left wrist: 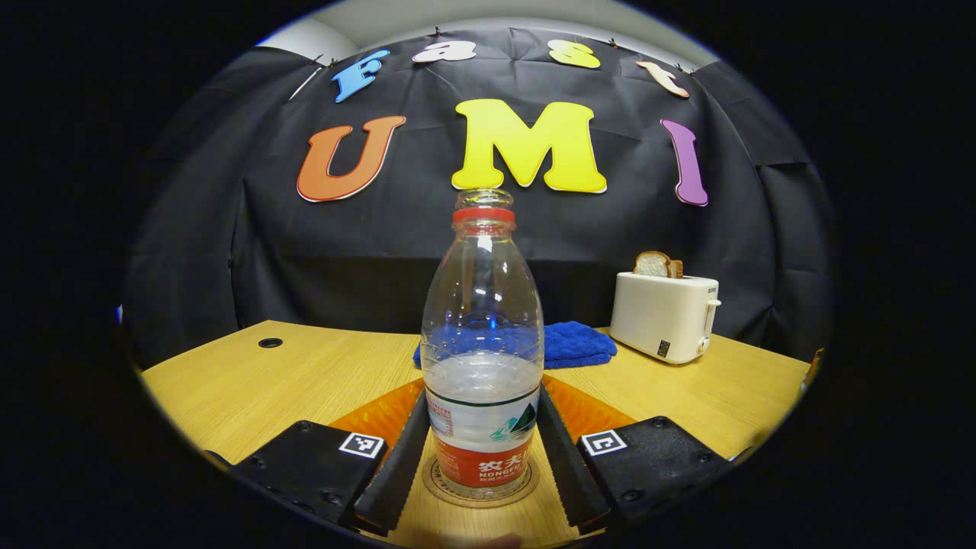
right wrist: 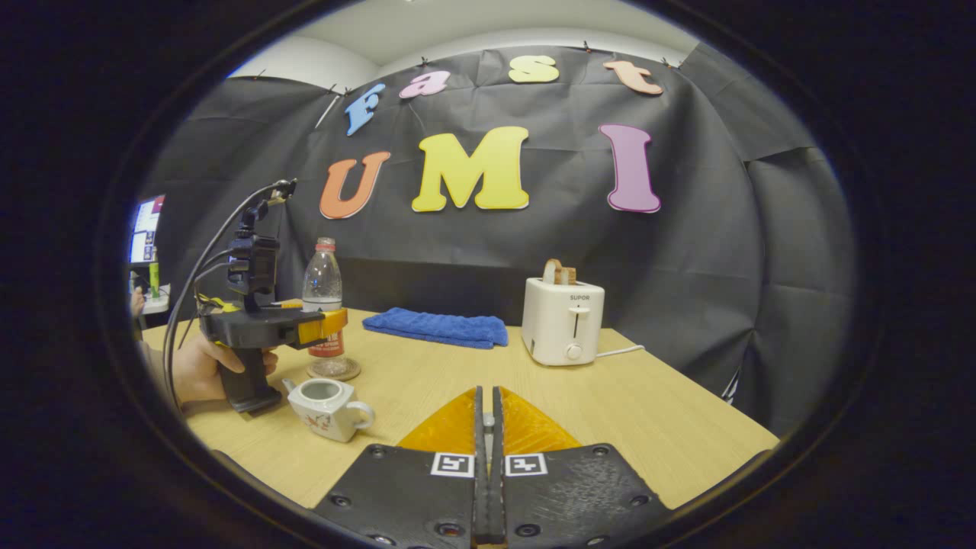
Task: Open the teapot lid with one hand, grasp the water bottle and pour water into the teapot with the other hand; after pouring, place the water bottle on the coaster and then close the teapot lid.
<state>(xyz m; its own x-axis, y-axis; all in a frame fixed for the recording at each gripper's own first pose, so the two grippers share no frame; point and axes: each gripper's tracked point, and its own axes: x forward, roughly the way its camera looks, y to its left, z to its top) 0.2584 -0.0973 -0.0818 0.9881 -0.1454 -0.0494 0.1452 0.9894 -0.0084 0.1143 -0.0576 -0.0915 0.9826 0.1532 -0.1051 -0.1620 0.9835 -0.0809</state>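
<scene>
Water bottle (left wrist: pixel 482 358) stands upright on the coaster (left wrist: pixel 480 488), left gripper (left wrist: pixel 480 450) clamped on its label band, likely setting down; teapot (right wrist: pixel 328 408) near, lid off; right gripper (right wrist: pixel 486 427) fingers together, possibly pinching something unseen.

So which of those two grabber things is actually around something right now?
The left gripper: its fingers stand on either side of the water bottle, which sits on the coaster. The right gripper has its fingers closed together with nothing between them.
</scene>
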